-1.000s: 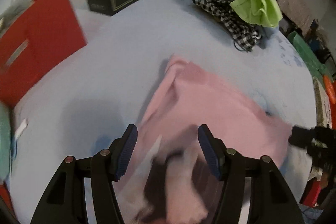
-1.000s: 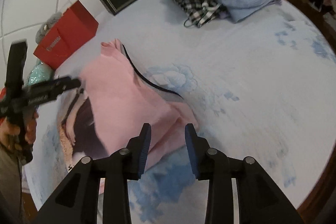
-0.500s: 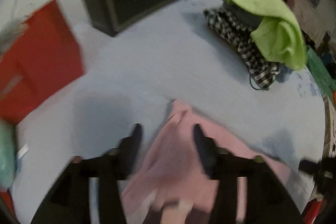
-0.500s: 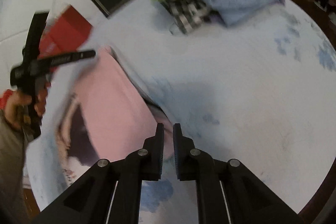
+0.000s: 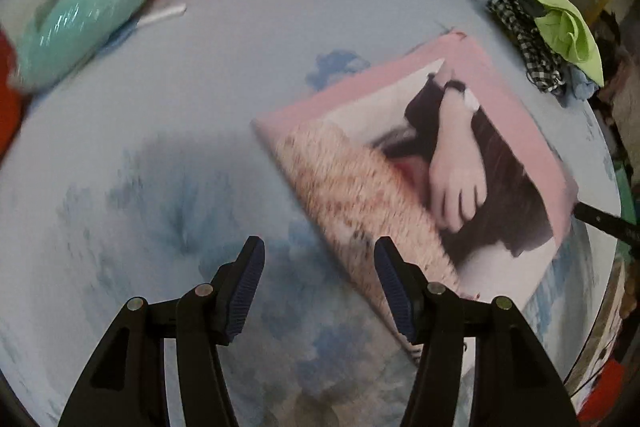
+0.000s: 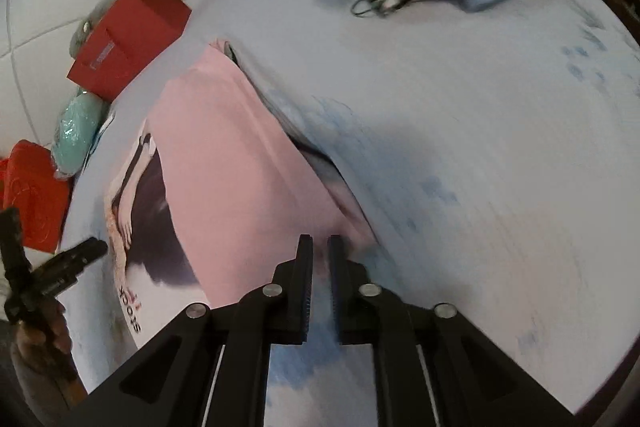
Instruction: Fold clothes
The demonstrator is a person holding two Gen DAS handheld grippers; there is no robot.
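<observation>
Your left gripper (image 5: 318, 291) hovers with fingers spread; your right gripper (image 6: 319, 279) pinches the folded pink printed T-shirt (image 6: 236, 187) at its near edge.

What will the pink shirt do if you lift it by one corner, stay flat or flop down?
It would probably flop. The pink shirt lies folded in soft layers that follow the bed sheet, so it looks like thin, limp cloth. It likely weighs little. Its fold would probably fall open, since nothing holds the layers together.
</observation>
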